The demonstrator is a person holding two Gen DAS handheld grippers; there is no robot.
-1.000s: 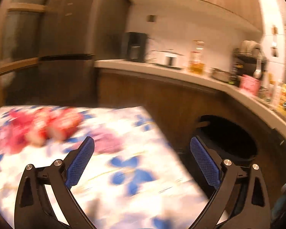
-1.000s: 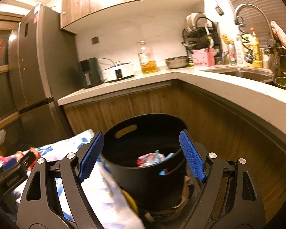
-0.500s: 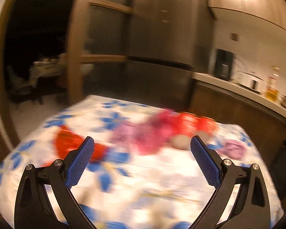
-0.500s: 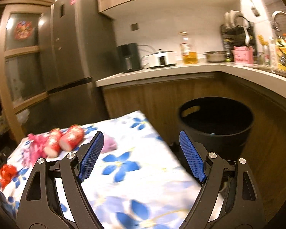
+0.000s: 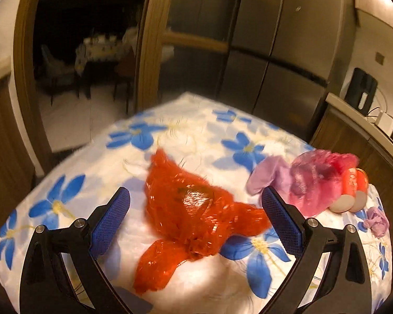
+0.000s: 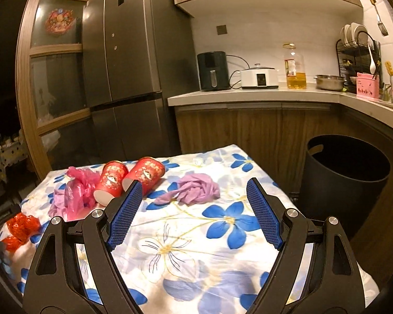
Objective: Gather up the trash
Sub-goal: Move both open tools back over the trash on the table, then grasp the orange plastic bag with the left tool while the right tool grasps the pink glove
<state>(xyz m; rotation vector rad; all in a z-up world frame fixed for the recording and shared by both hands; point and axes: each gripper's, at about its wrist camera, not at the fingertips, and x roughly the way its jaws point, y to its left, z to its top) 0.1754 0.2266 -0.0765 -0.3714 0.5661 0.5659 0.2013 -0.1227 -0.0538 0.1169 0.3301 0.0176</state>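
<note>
A surface draped in a white cloth printed with blue flowers [image 6: 222, 225] carries the trash. Taking the crumpled orange-red plastic bag [image 5: 194, 217] as the landmark: the left claw [image 5: 195, 222] hovers directly over it, jaws spread wide, blue ribbed pads on either side of the bag and not touching it. Beyond the bag and to its right in the left wrist view lies a crumpled lilac glove or cloth [image 5: 269, 178], then a translucent pink plastic bag [image 5: 317, 180], then two red paper cups [image 5: 353, 188] lying on their sides, touching each other. A small lilac wad [image 5: 377, 221] sits at the cloth's far right edge.

In the right wrist view the same orange-red bag [image 6: 21, 227] is at the surface's left edge. The right claw [image 6: 194, 217] stands wide and empty above bare cloth, well right of the bag. A larger lilac crumpled piece [image 6: 194, 191] lies just ahead of this claw. The round black plastic trash bin [image 6: 343, 183] stands on the floor beside the surface's right side, farthest from the bag.
</note>
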